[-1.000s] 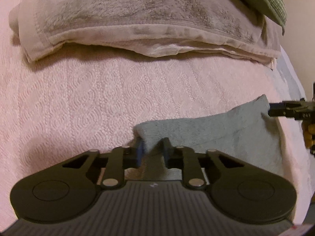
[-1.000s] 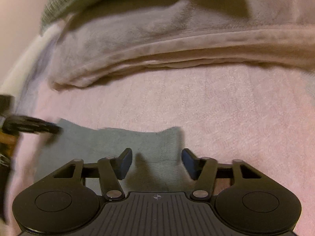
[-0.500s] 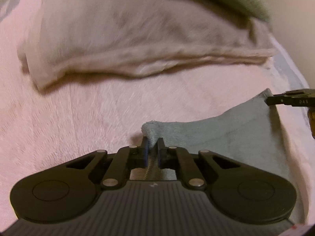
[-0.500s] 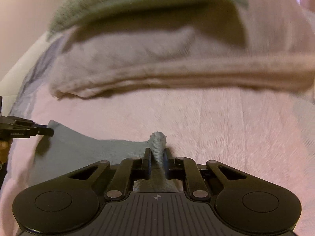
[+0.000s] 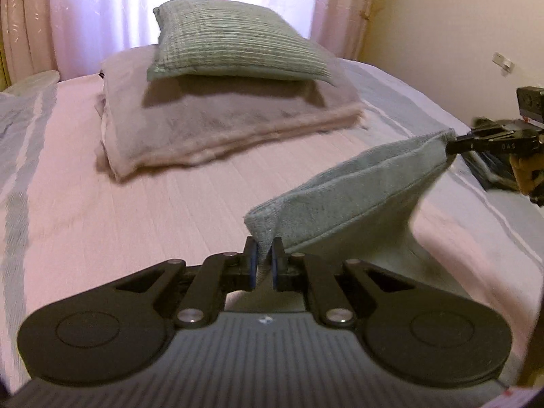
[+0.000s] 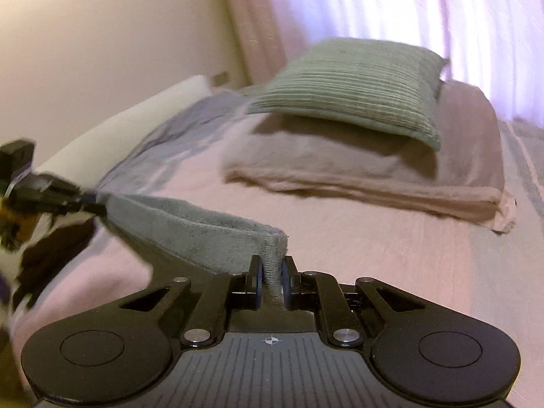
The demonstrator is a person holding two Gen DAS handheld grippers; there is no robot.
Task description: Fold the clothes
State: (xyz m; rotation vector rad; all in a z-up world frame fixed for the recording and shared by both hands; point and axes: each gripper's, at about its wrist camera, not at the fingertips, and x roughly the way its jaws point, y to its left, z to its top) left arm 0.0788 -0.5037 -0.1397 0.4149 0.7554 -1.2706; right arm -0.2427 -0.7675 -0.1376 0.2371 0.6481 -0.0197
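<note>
A grey-green cloth [image 5: 357,197] hangs stretched above the pink bed between my two grippers. My left gripper [image 5: 262,251] is shut on one of its corners. In the left wrist view my right gripper [image 5: 455,144] pinches the opposite corner at the far right. In the right wrist view the right gripper [image 6: 272,272] is shut on a corner of the cloth [image 6: 190,227], and the left gripper [image 6: 91,204] holds the far corner at the left. The cloth's lower part droops toward the bedspread.
A folded beige blanket [image 5: 217,125] lies farther up the bed with a green ribbed cushion [image 5: 231,40] on top. The pink bedspread [image 5: 119,210] has grey stripes near its sides. Curtains [image 5: 102,6] hang behind, and a cream wall [image 6: 102,51] runs beside the bed.
Both grippers closed on the cloth's corners and lifted it off the bed; the views have tilted up so the cushion and curtains now show.
</note>
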